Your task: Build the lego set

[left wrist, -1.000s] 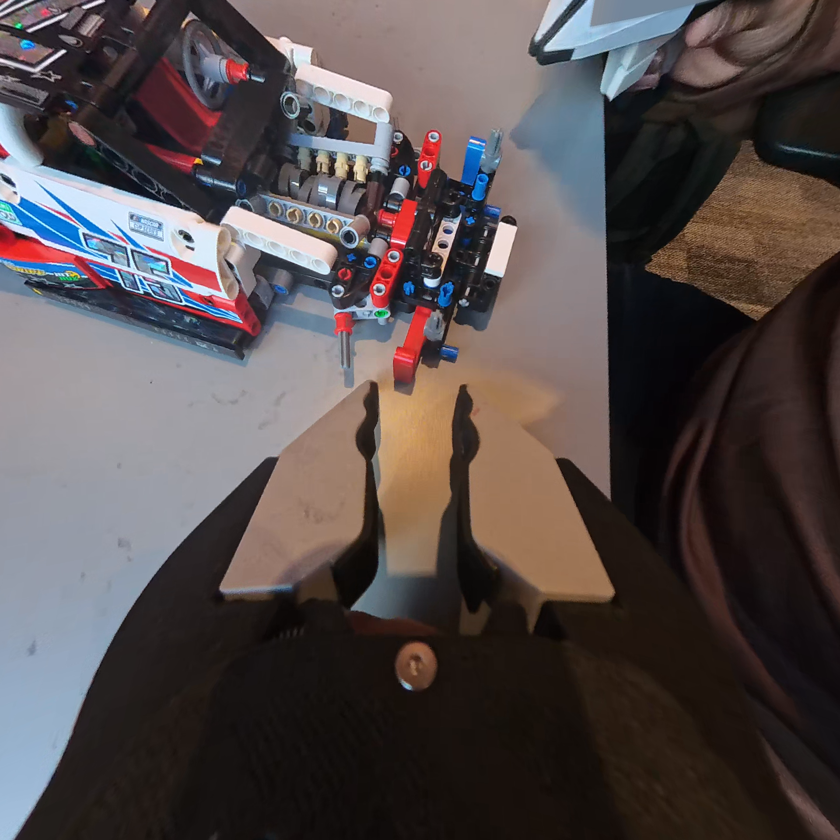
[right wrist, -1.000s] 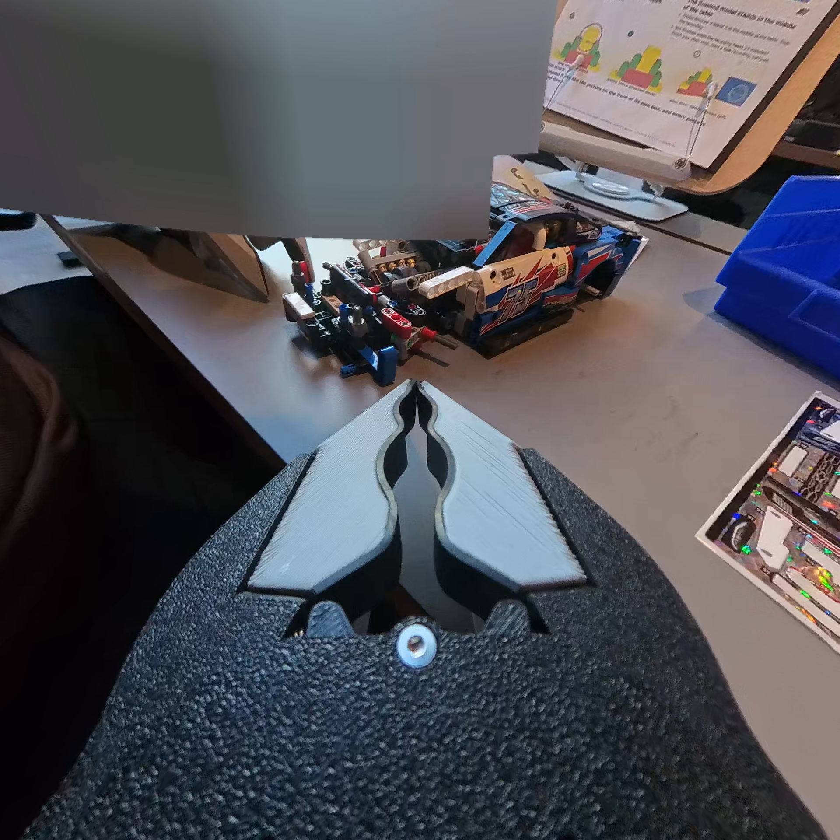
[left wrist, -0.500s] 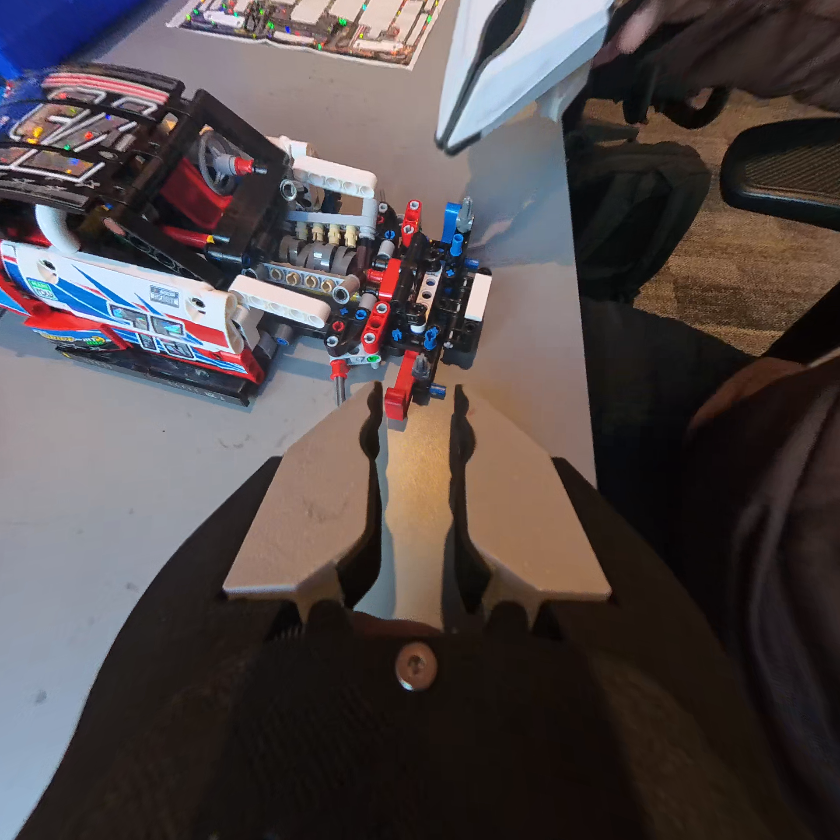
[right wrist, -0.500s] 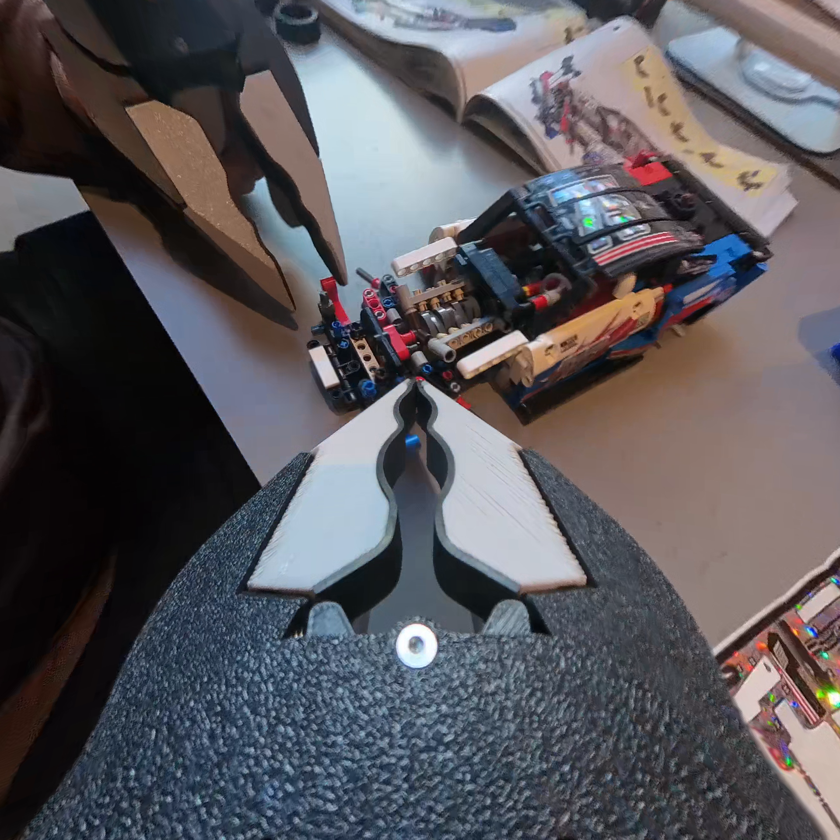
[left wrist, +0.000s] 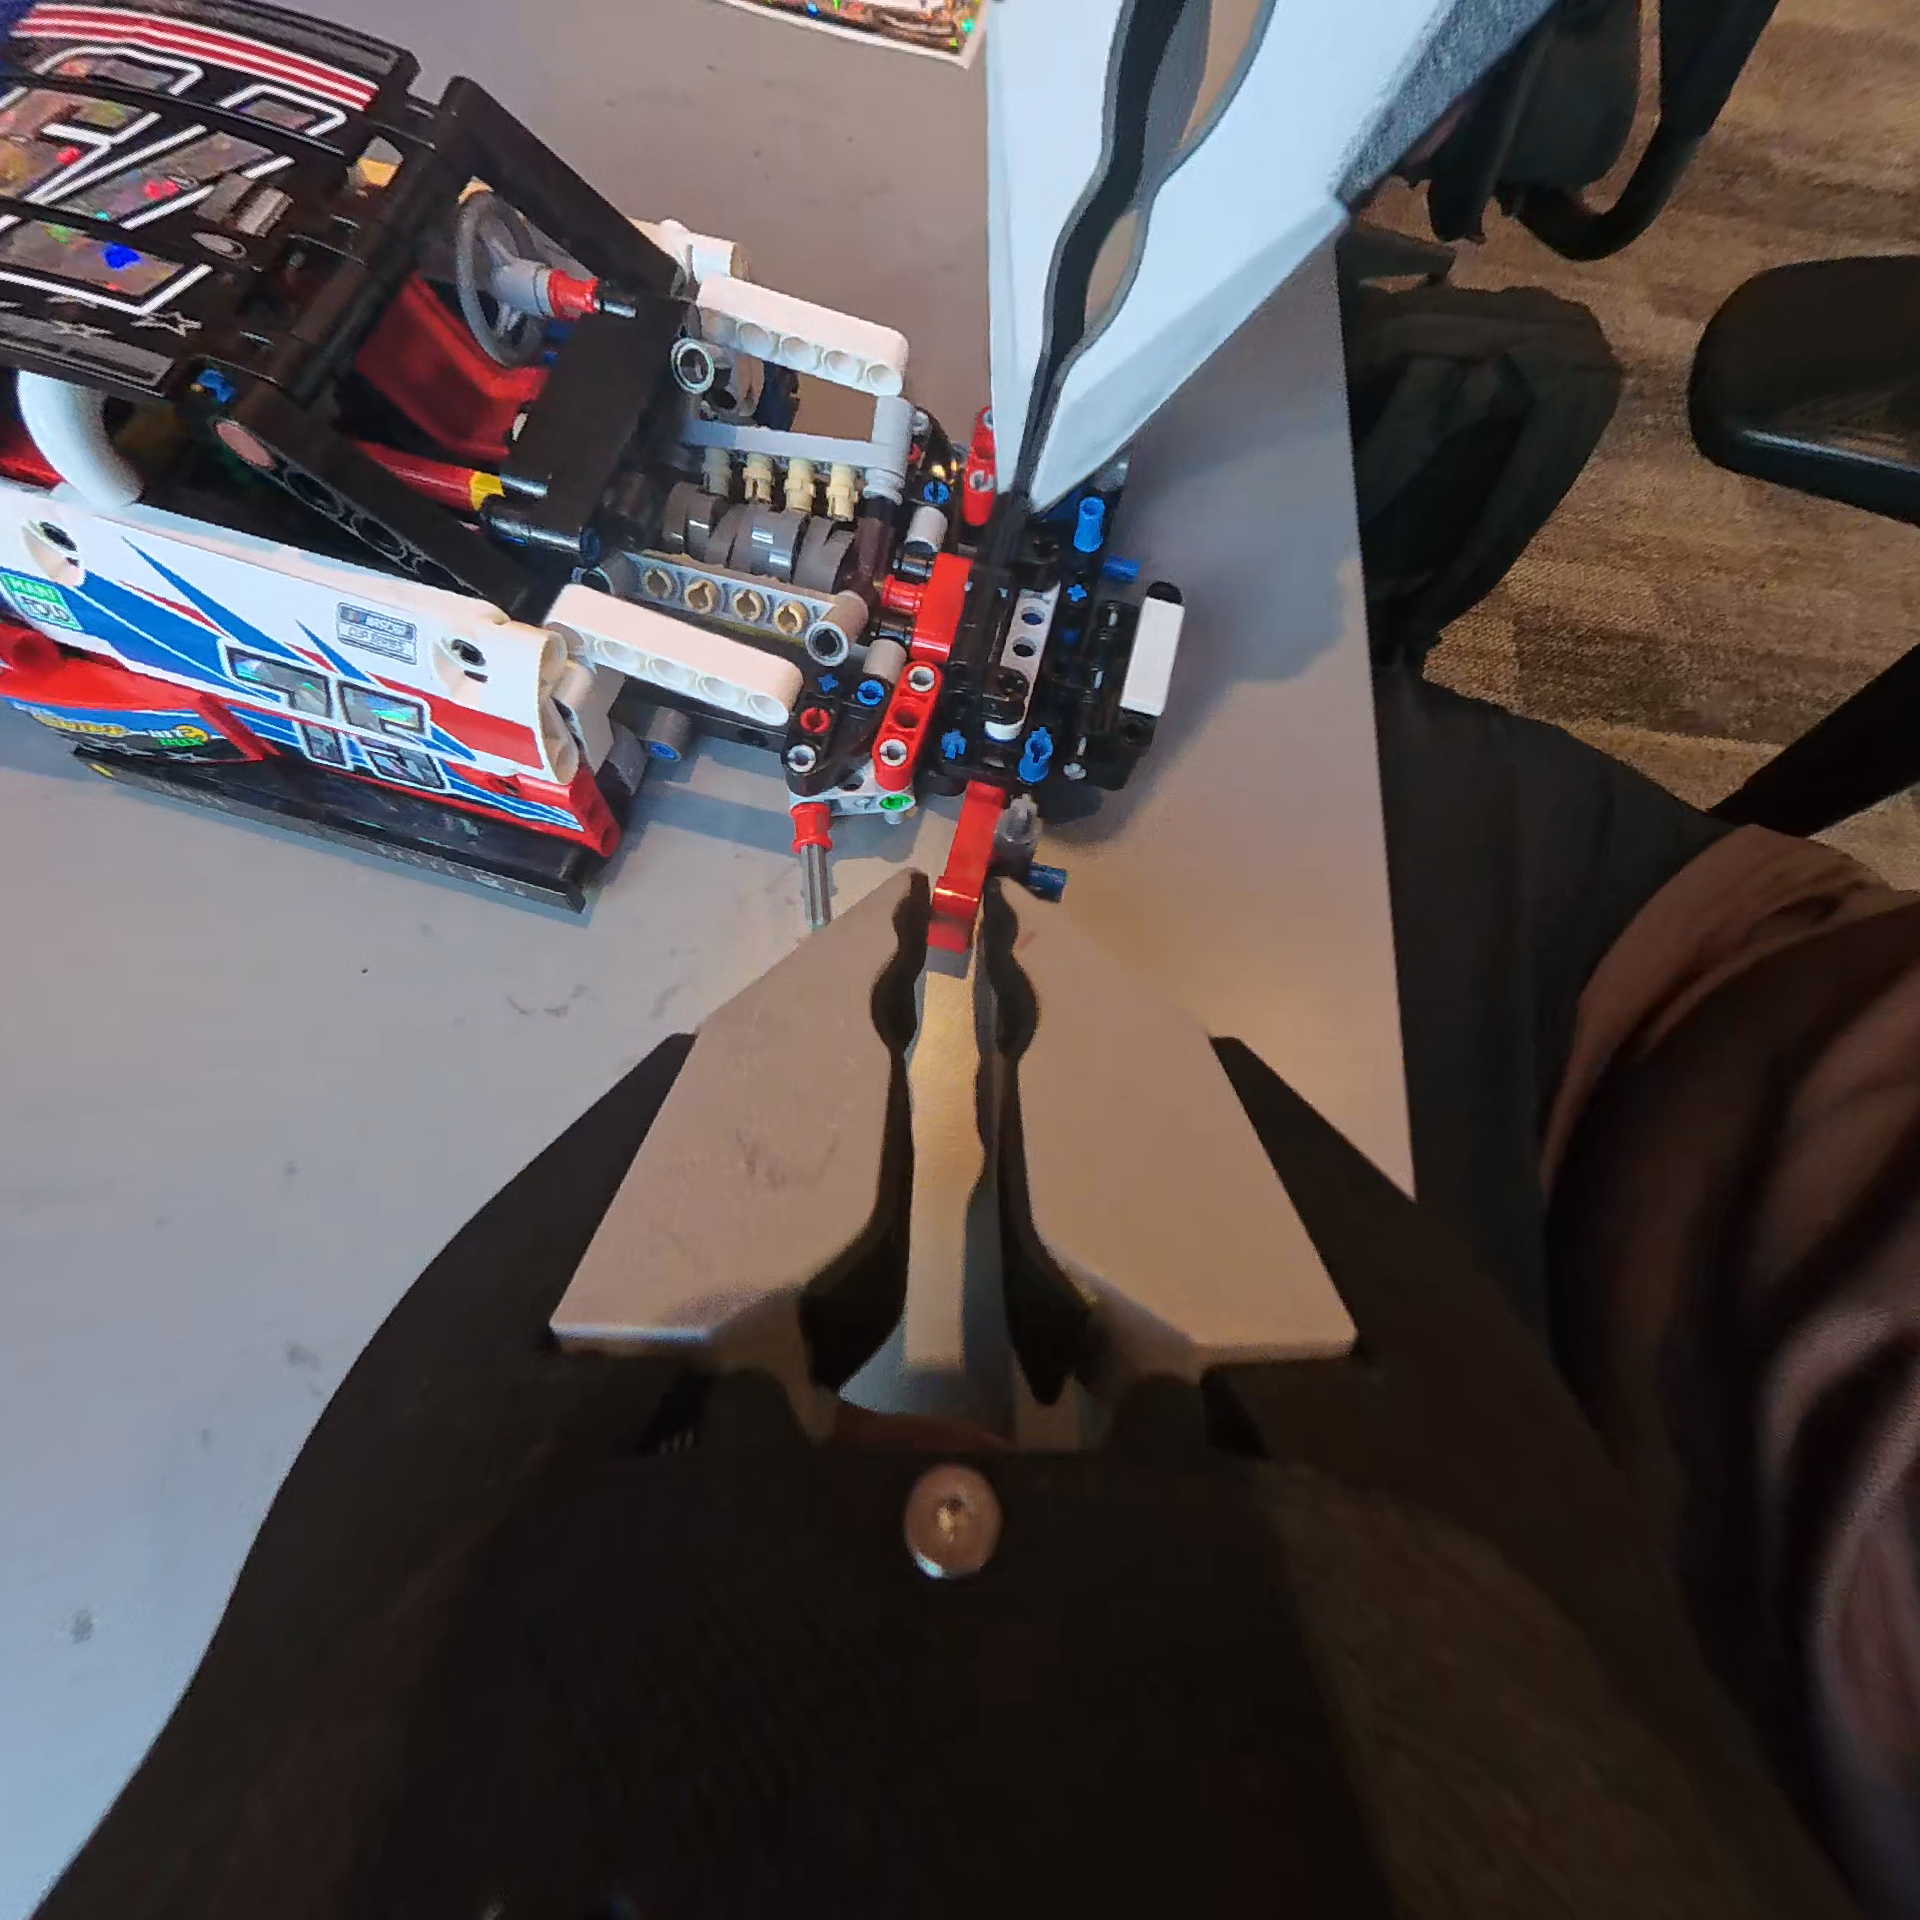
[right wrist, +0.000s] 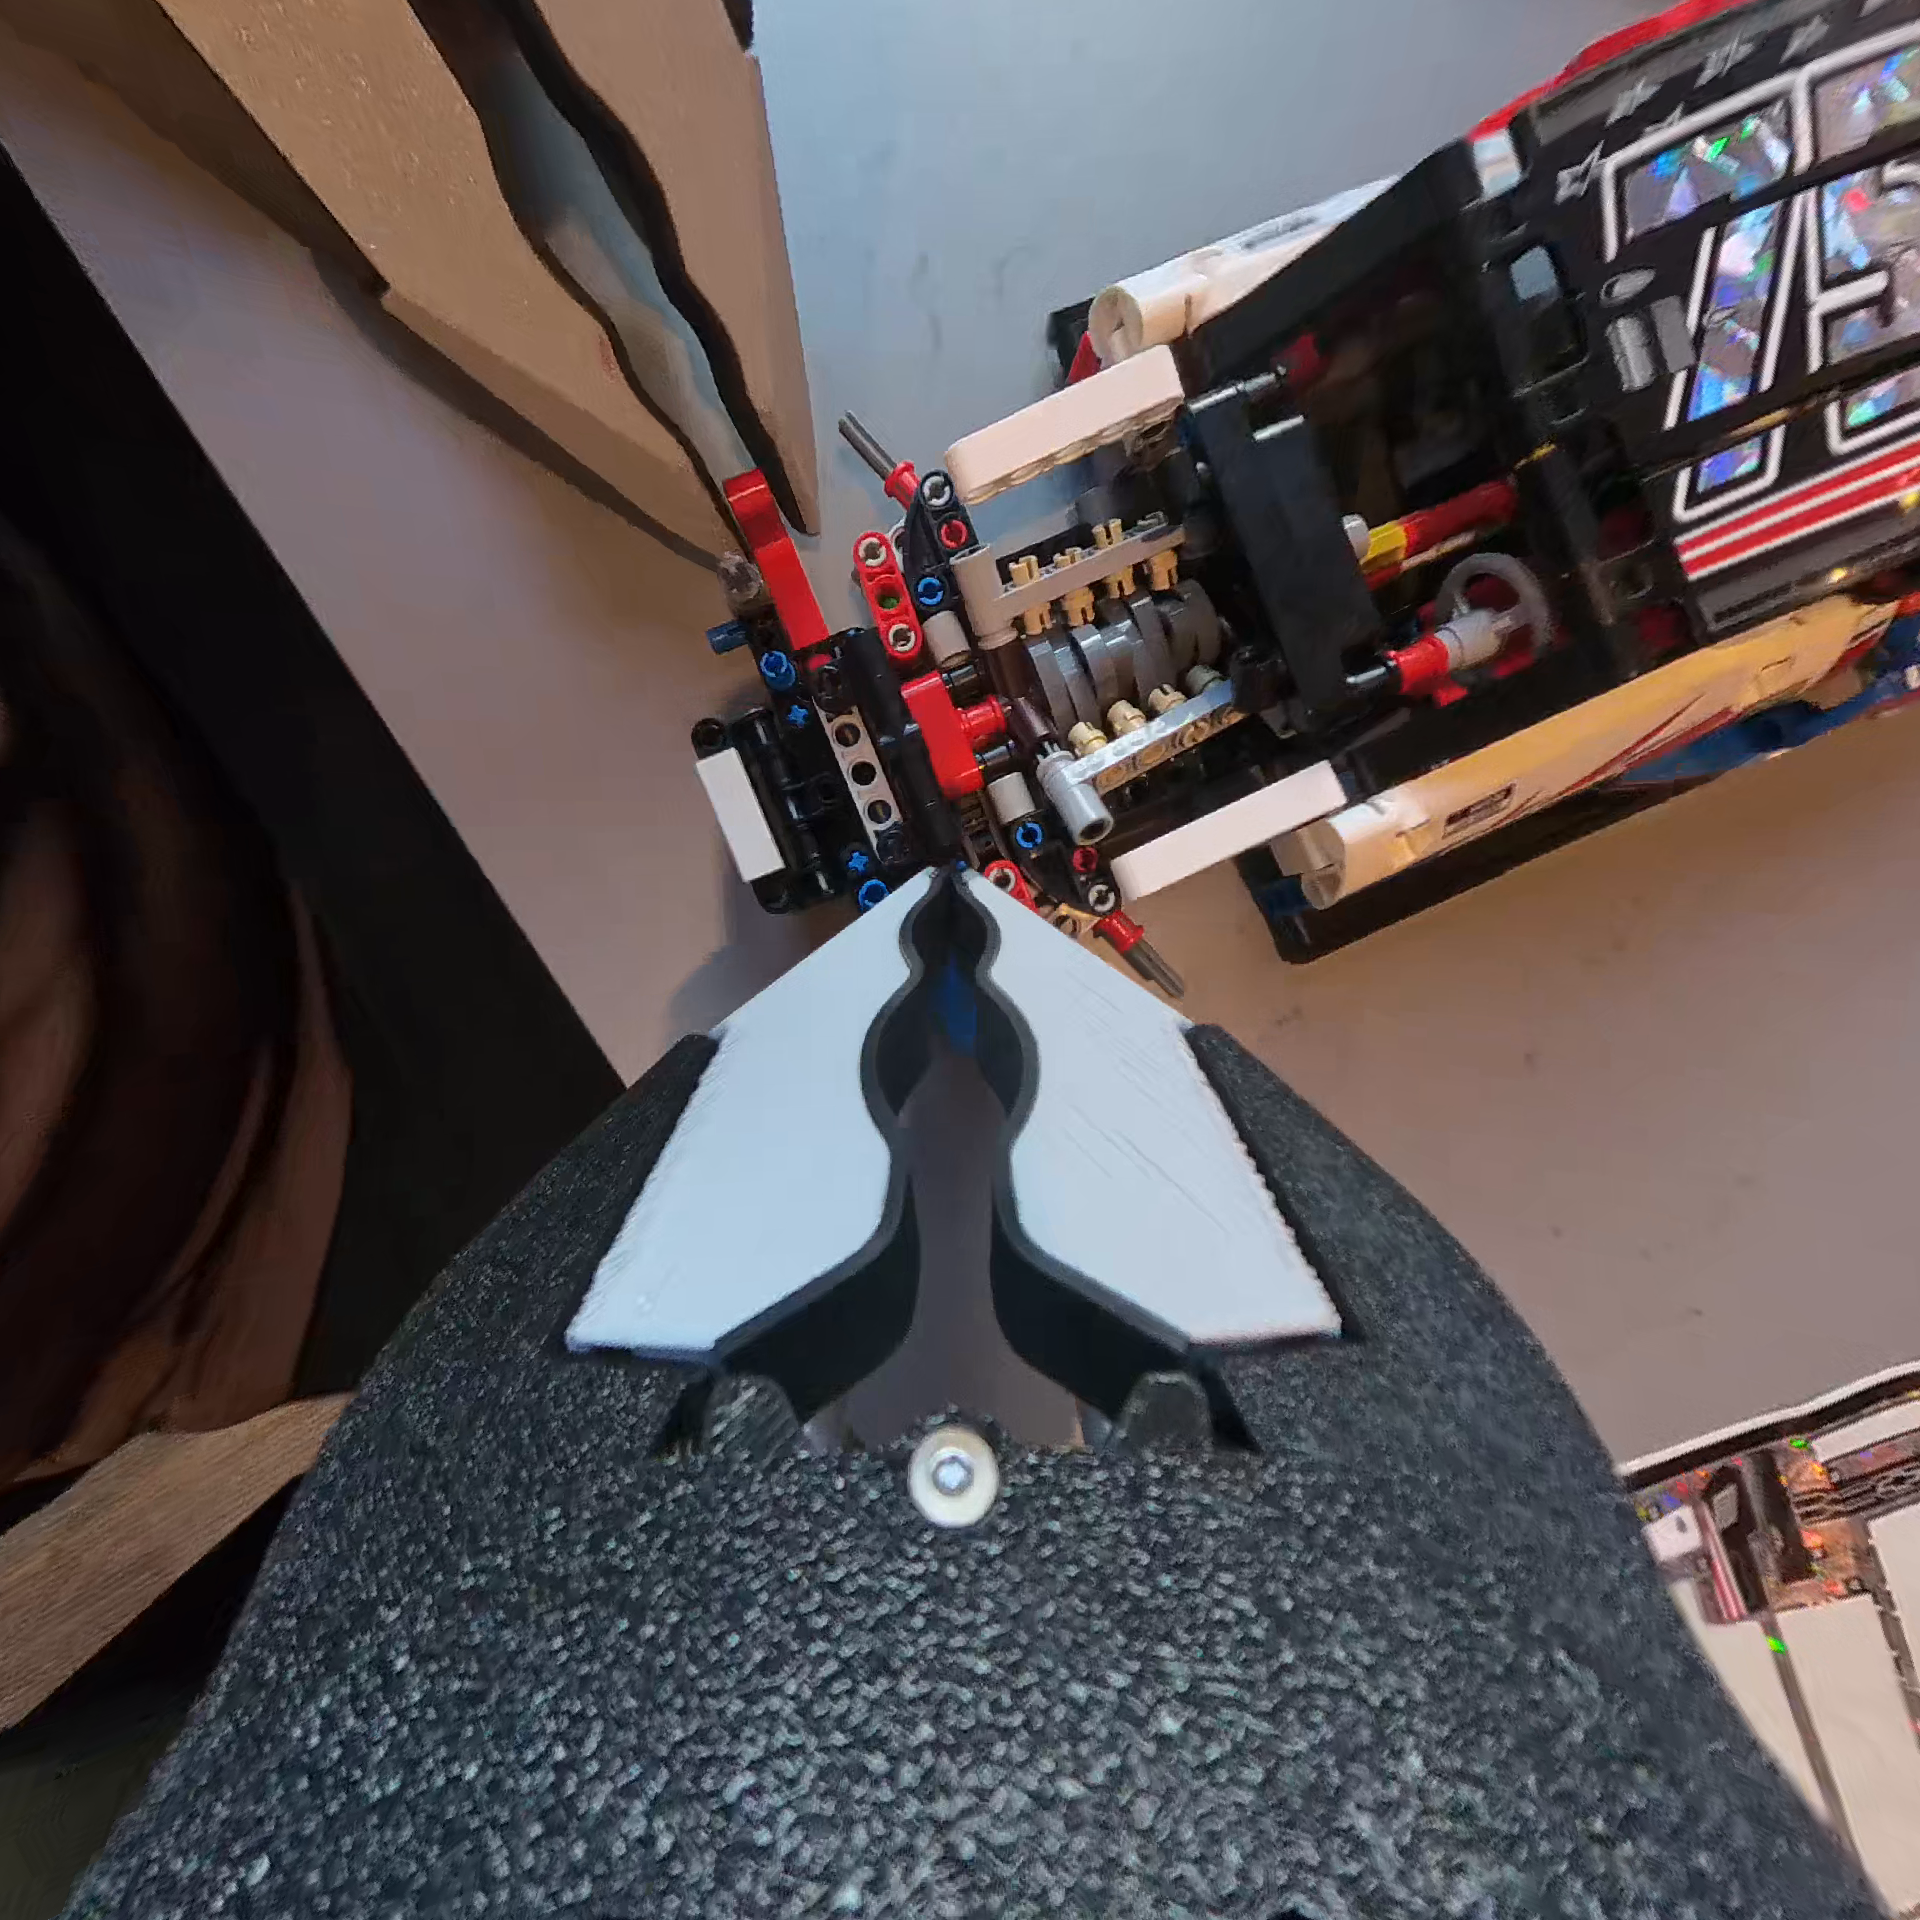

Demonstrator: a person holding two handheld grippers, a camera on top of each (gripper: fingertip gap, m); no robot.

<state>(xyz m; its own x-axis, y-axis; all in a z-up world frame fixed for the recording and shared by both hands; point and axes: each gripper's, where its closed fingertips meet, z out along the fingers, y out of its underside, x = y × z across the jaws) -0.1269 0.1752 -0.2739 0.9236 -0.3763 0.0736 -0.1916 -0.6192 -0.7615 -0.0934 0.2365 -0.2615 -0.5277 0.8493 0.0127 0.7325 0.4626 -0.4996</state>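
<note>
left hand-held gripper (left wrist: 948, 914) pinches the red lever (left wrist: 966, 852) to steady the lego car (left wrist: 436, 582) (on the bench (left wrist: 312, 1091)); right hand-held gripper (right wrist: 951, 878), pressed together, nudges a blue pin (right wrist: 956, 1003) in, it seems.

My left tool (left wrist: 948, 914) has grey fingers in a black body; my right tool (right wrist: 951, 883) has pale grey fingers in a speckled black body. The lego car (left wrist: 312, 582) has white sides with blue and red stripes and a black roof. The surface (left wrist: 260, 1091) is grey.

Glossy plastic lego car (left wrist: 436, 540) on a smooth matt grey table (left wrist: 312, 1091).
</note>
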